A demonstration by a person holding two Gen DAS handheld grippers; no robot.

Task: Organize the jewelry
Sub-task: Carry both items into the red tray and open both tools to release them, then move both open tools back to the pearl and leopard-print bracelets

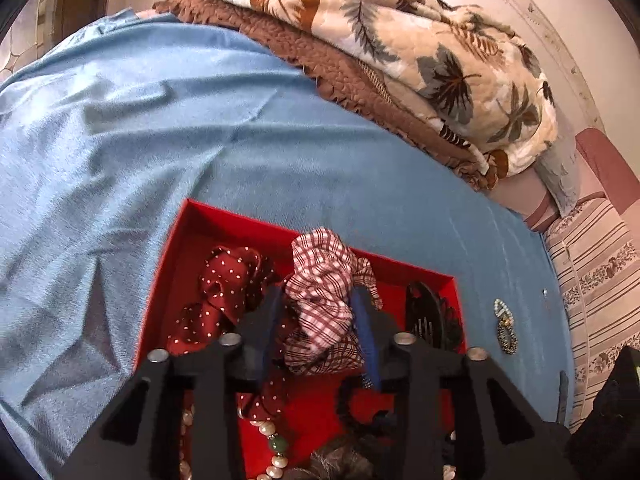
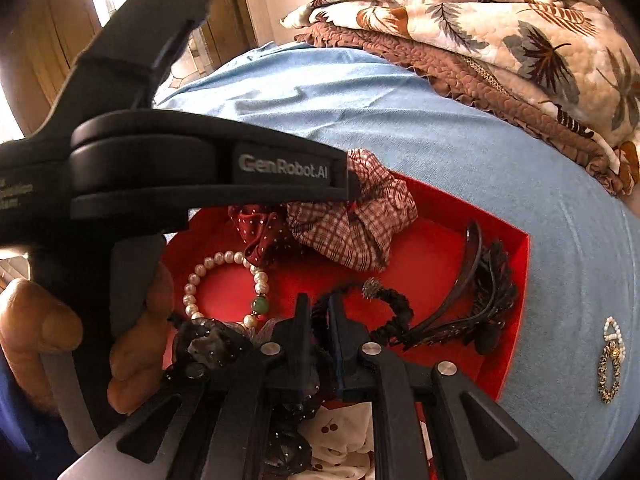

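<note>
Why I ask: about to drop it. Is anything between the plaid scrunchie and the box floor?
Partly. The dotted scrunchie seems to lie under the left edge of the plaid scrunchie held by the left gripper. Bare box floor shows to its right.

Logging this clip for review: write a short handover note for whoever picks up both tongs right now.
Left tongs: shut on the plaid scrunchie, held over the red box.
Right tongs: nearly shut around a black beaded hair tie; grip unclear.
In the box: polka-dot scrunchie, pearl bracelet, black hair comb.
Done: most pieces are inside the box.
Left: release the plaid scrunchie in the box; the small brooches lie outside on the blue sheet, to the box's right.
</note>
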